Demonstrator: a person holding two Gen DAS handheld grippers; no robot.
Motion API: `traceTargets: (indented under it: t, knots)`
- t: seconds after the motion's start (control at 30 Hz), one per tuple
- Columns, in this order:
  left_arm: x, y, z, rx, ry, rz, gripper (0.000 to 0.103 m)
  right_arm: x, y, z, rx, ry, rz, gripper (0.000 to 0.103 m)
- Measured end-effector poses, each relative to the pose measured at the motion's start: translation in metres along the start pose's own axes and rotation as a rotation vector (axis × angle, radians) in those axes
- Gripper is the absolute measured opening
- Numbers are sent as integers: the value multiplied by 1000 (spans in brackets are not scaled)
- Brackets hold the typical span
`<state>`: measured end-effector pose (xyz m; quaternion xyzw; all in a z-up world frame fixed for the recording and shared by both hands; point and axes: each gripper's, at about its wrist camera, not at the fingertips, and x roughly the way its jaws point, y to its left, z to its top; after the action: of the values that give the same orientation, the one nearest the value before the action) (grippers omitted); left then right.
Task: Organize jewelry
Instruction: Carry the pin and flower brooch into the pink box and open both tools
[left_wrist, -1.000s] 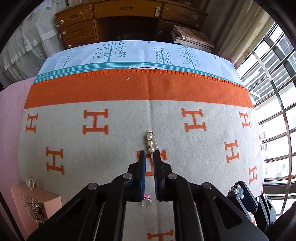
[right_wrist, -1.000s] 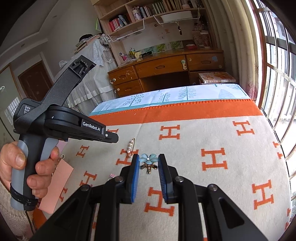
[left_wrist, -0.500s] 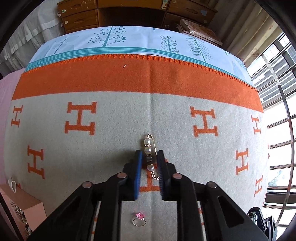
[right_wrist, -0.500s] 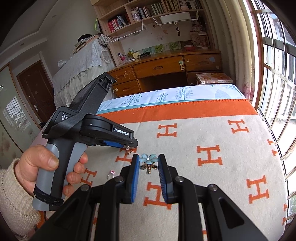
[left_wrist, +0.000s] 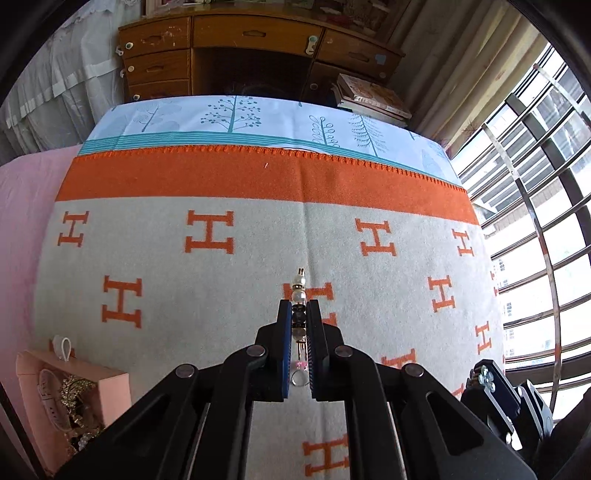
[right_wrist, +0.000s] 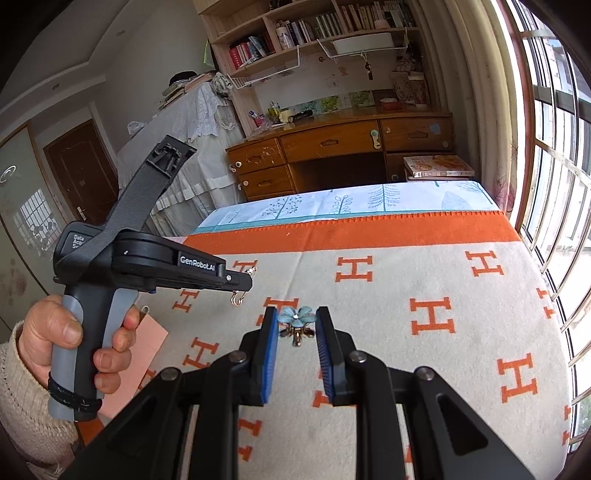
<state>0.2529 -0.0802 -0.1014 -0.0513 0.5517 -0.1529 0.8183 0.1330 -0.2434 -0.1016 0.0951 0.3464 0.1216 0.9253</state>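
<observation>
Now the left gripper is closed on the pearl brooch pin: its two blue pads press the dark bead in the middle of the pin, while two white pearls and the gold tip stick out forward past the fingertips. From the right wrist view the same gripper is lifted clear above the blanket, and the ends of the pin show at its nose, one above and one hanging below. Behind the pads, in the gap between the fingers, a ring with a pink stone is seen — it seems to lie on the blanket under the gripper, but I cannot tell its height for sure. The right gripper holds a blue flower brooch between its blue pads; the petals touch both pads, and a small metal clasp hangs under the flower. At the lower left of the left wrist view stands a pink jewelry box, open, with a watch strap and gold pieces inside; the black arms of the gripper cover its right part. The blanket is grey-white with orange H letters and an orange border, and beyond it lies a light sheet with printed trees. Further back is a wooden desk with drawers, a stack of books beside it, and a barred window on the right.
</observation>
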Motion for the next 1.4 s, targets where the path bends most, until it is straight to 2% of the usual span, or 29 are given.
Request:
traceTargets:
  t: [0.23,0.43,0.6,0.8,1.0,1.1,1.13,1.2,1.27,1.33,1.4]
  knots:
    - [-101,57,-43,19,-120,20,5,-18,63,4,-115,-23,69,20]
    - [-151,121,-92,-13,-167,54,5,-20,132,1,-222,-1,163,20]
    - [-160,165,-129,-65,-188,63,5,-9,188,-5,-280,57,253,21]
    - [-147,201,-152,-113,-172,62,5,21,239,-24,-338,149,298,21]
    - [-125,217,-160,-108,-136,55,5,49,255,-47,-351,235,289,21]
    - [-117,212,-161,-79,-135,80,5,59,254,-55,-355,270,268,21]
    - [-115,211,-162,-70,-135,85,8,62,254,-58,-354,282,261,21]
    - [-115,209,-162,-64,-144,84,21,66,252,-60,-343,301,259,21]
    - [-118,207,-162,-62,-163,85,48,66,248,-62,-325,311,263,22]
    - [-122,204,-163,-55,-196,101,59,65,243,-62,-308,312,262,26]
    - [-126,199,-163,-39,-218,115,61,62,239,-62,-293,305,256,36]
